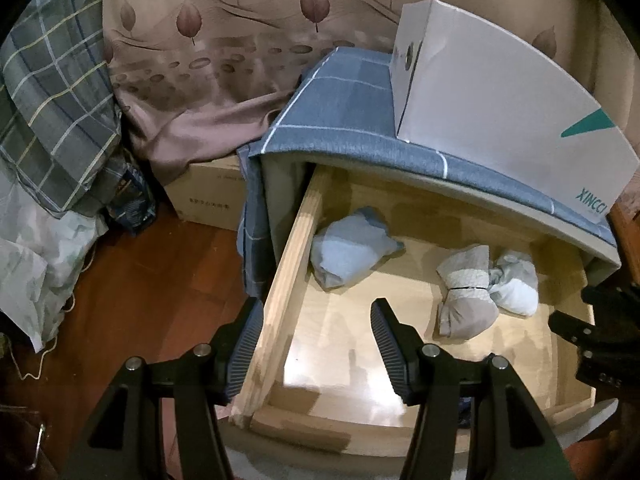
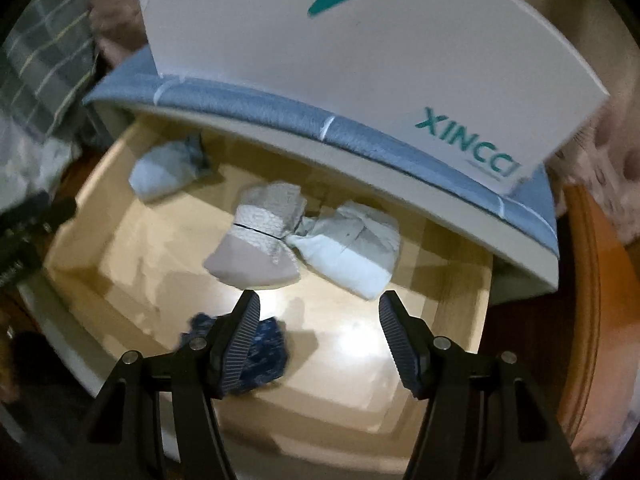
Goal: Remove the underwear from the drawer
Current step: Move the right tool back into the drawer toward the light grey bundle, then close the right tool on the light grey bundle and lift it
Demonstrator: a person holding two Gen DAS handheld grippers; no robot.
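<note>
Right wrist view looks steeply down into the open drawer point(image 2: 132, 240), with the right gripper point(image 2: 319, 340) hanging above its floor, fingers point(image 2: 240, 344) spread and nothing between them. Ahead of the tips lie two rolled pieces of underwear touching each other: a beige roll point(image 2: 256, 252) with a pale band round its middle, and a white roll point(image 2: 352, 252) just to its right. A pale blue roll point(image 2: 164, 174) sits apart near the back left corner, and a dark blue bundle point(image 2: 268, 354) lies close to the front, partly hidden behind the left finger; this picture is blurred, so I cannot say for sure what that bundle is.

From the left wrist view, the left gripper point(image 1: 316, 344) is also released and empty, its fingers straddling the drawer's wooden side wall point(image 1: 292, 248) without pressing on it. The drawer stands pulled out from under a grey-blue cloth point(image 1: 344, 96) with a white box point(image 1: 500, 92) on top.

The step in hand looks like the reach for a first piece, most likely the beige roll, since it lies nearest the right tips. To do it well, bring the fingers down either side of the banded middle, where the roll is firmest, keeping clear of the white roll so it is not dragged along. Close only once both pads flank the cloth, then lift straight up to clear the overhanging top and box.
</note>
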